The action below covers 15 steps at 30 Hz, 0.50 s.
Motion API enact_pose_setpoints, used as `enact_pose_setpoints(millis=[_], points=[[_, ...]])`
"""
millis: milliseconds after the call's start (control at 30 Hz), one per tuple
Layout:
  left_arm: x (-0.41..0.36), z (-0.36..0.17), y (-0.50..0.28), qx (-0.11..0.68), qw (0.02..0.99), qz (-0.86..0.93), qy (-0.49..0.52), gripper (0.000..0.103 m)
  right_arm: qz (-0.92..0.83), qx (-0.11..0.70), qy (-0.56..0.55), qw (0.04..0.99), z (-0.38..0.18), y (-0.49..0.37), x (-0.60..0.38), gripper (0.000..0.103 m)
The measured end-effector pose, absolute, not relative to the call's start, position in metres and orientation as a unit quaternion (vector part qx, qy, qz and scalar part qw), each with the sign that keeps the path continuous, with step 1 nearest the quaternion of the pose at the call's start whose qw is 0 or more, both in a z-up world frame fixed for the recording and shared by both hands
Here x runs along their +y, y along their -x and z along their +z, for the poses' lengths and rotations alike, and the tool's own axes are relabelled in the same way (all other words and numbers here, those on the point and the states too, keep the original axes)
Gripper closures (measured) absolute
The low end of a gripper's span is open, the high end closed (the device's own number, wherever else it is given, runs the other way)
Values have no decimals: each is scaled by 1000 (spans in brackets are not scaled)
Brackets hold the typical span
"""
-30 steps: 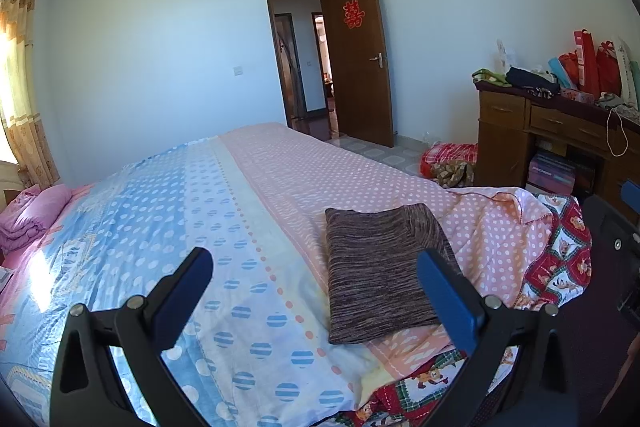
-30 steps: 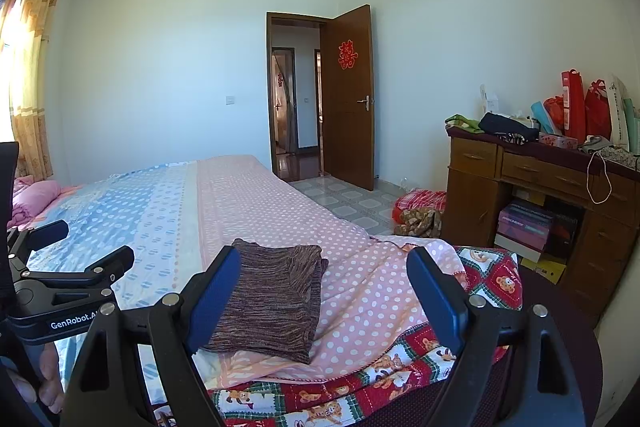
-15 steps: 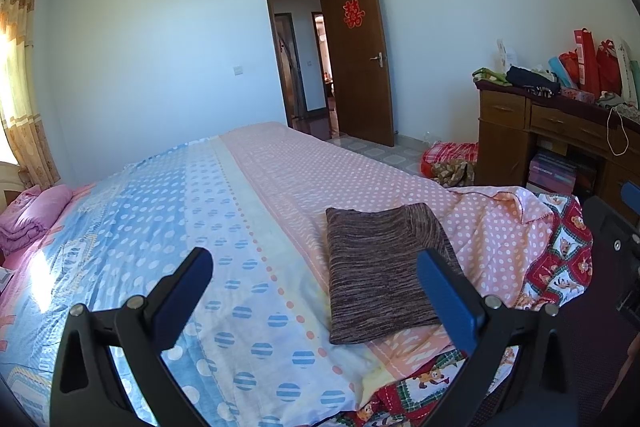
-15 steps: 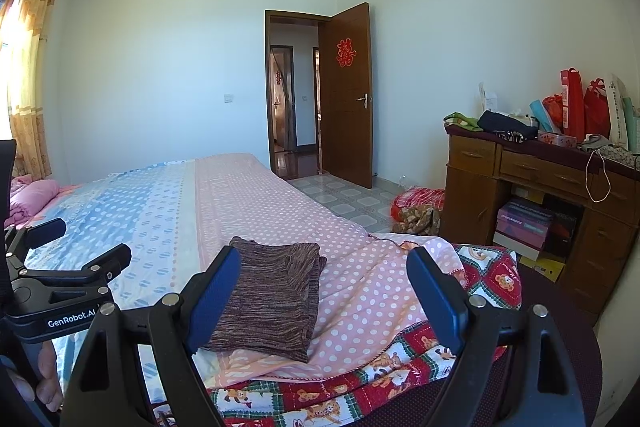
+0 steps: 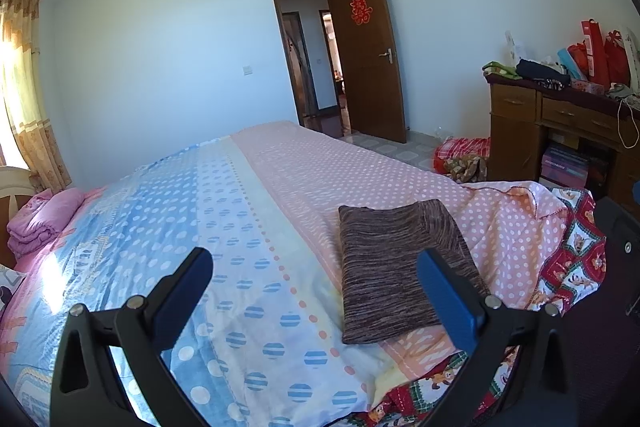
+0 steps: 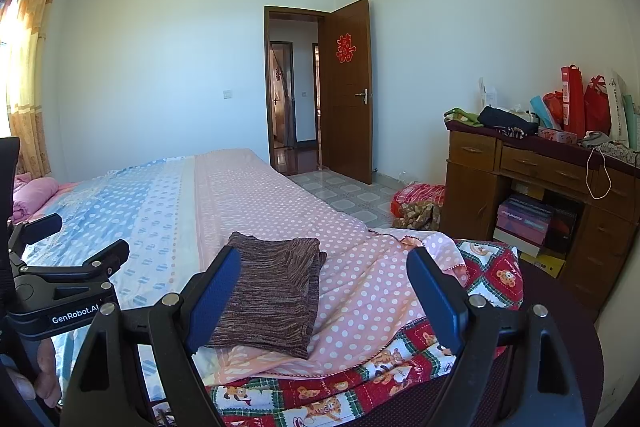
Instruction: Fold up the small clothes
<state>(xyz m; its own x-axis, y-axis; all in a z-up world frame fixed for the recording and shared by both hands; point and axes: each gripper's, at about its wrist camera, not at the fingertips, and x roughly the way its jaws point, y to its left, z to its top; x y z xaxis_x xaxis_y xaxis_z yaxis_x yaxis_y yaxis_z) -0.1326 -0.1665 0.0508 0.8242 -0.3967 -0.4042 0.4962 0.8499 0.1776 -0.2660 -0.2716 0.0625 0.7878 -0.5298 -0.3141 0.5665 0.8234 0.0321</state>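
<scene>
A brown striped knit garment [image 5: 396, 267] lies folded into a neat rectangle on the pink dotted part of the bed cover [image 5: 320, 163]; the right wrist view shows the same garment [image 6: 272, 291] near the bed's foot. My left gripper [image 5: 316, 291] hovers in front of it, open, with nothing between its blue pads [image 5: 448, 295]. My right gripper [image 6: 324, 291] is also open and empty, held back from the garment. The left gripper's body [image 6: 64, 287] shows at the left of the right wrist view, with fingers of a hand [image 6: 44, 383] below it.
The bed has a blue dotted half [image 5: 152, 219] and a cartoon-print blanket [image 6: 492, 279] at its foot. A pink folded quilt [image 5: 40, 219] lies at the head. A wooden desk [image 6: 540, 187] loaded with bags stands on the right. The door [image 6: 348, 91] is open.
</scene>
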Motion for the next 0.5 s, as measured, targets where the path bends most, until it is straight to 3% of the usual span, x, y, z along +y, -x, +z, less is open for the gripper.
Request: enact_pose_setpoints(millis=[500], points=[[-168, 50, 131, 175, 942, -248, -141, 0, -292, 152, -67, 942, 58, 266, -275, 17]])
